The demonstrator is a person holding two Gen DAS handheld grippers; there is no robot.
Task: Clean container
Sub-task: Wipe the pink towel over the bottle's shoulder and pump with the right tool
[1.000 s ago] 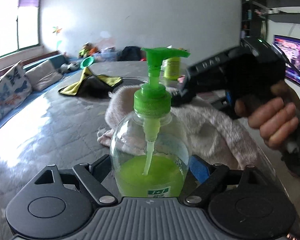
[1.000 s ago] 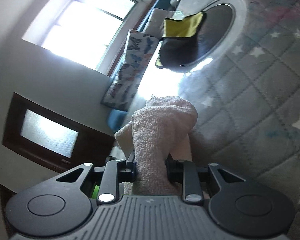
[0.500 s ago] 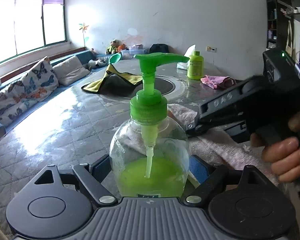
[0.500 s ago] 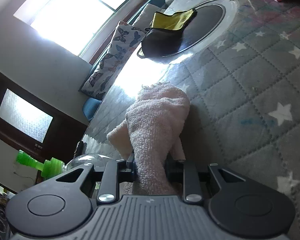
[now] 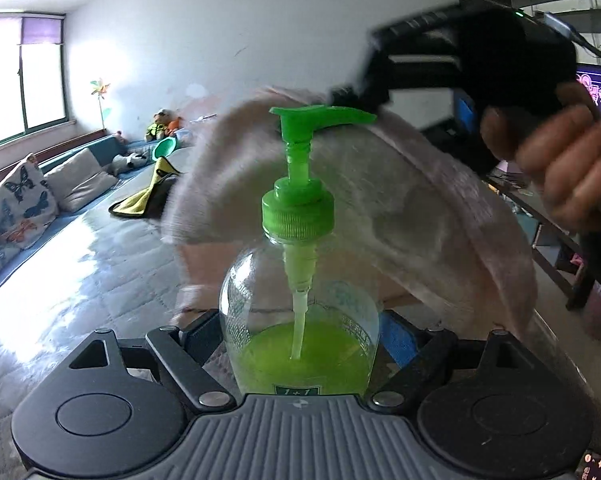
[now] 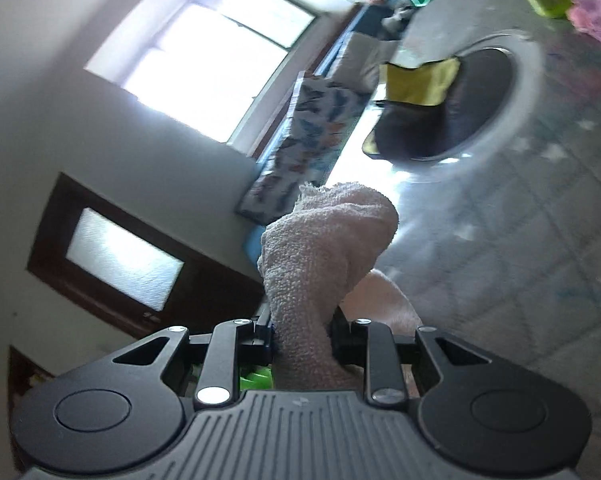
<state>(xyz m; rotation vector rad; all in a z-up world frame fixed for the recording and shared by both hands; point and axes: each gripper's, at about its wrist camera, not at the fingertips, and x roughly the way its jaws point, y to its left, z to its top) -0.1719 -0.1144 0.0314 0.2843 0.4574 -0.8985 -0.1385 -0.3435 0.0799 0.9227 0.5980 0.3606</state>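
Your counter (image 5: 72,280), a wide grey quilted top with pale stars, runs off to the far left. A yellow and dark cloth (image 5: 140,200) lies on it by a dark round inset (image 6: 472,104), well apart from your work.

The pink towel (image 5: 400,216) is the biggest thing in play. In the left view it drapes over and behind the soap bottle (image 5: 300,312), from the pump head down past the right shoulder, blurred with motion. Your right gripper (image 6: 302,330) has its fingers pinching a bunched fold of that towel, and your right hand (image 5: 556,160) holds the tool up at the right, level with the pump.

Your left gripper (image 5: 300,340) has its fingers clamped on either side of the bottle's lower body, holding it upright near the camera, above the near edge of the counter.

My reading is that you are in the wiping step, with the cloth working around the top and back of the bottle. The next stroke likely calls for a firm left hold so the bottle does not twist, and for keeping the towel from catching the spout.

The bottle is clear and rounded, with green liquid filling its lower part and a small green label (image 5: 296,392) at the front. The green pump (image 5: 312,120) points right; its pale tube dips into the liquid.
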